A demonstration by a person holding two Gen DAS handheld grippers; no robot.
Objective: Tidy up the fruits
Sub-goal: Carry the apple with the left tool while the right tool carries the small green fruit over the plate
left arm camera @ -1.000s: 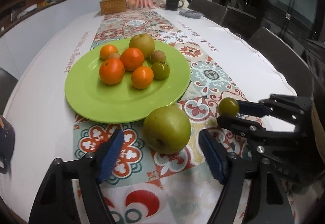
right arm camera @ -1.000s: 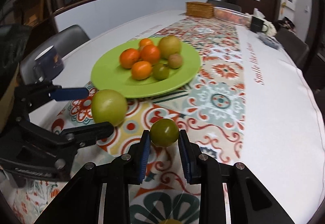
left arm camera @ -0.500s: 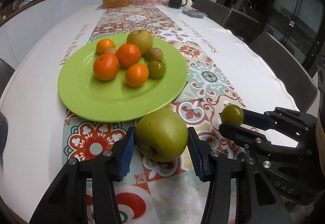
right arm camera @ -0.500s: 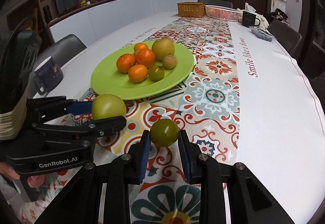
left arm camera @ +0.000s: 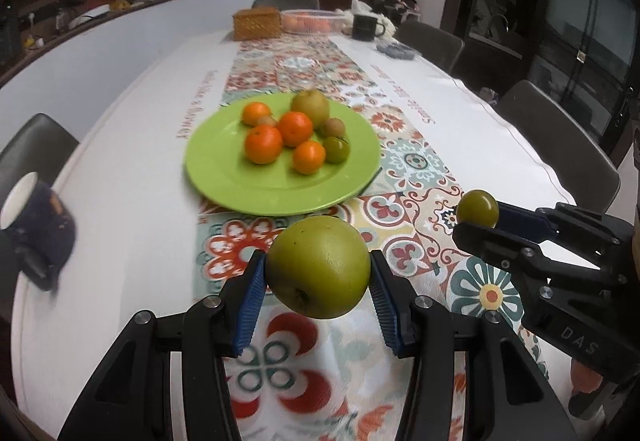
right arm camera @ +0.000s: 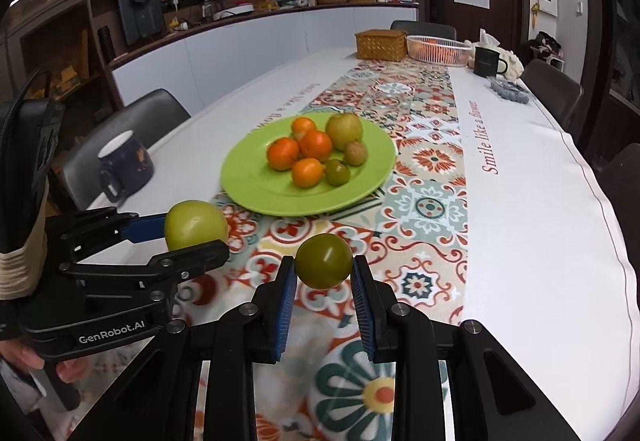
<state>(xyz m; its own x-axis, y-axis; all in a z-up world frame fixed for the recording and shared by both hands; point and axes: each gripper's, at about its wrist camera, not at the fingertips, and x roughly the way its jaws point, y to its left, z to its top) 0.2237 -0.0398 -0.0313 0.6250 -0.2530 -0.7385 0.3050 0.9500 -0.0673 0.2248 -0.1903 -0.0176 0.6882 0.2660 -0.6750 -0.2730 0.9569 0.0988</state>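
My left gripper (left arm camera: 318,281) is shut on a large green apple (left arm camera: 319,266) and holds it above the patterned table runner, in front of the green plate (left arm camera: 224,169). My right gripper (right arm camera: 323,273) is shut on a small green fruit (right arm camera: 324,261), also lifted off the table. The plate (right arm camera: 248,177) holds several oranges (right arm camera: 283,153), a green apple (right arm camera: 344,130), a small brown fruit (right arm camera: 355,153) and a small green fruit (right arm camera: 337,172). In the right wrist view the left gripper holds its apple (right arm camera: 196,225) at the left. In the left wrist view the right gripper's fruit (left arm camera: 477,207) is at the right.
A dark blue mug (right arm camera: 126,161) stands on the white cloth left of the plate. A wicker box (right arm camera: 380,44), a white basket (right arm camera: 438,50) and a black mug (right arm camera: 486,62) stand at the far end. Chairs line both sides of the table.
My left gripper closed on the large green apple and lifted it off the table. Both grippers have risen and drawn back, so the plate now looks farther away.
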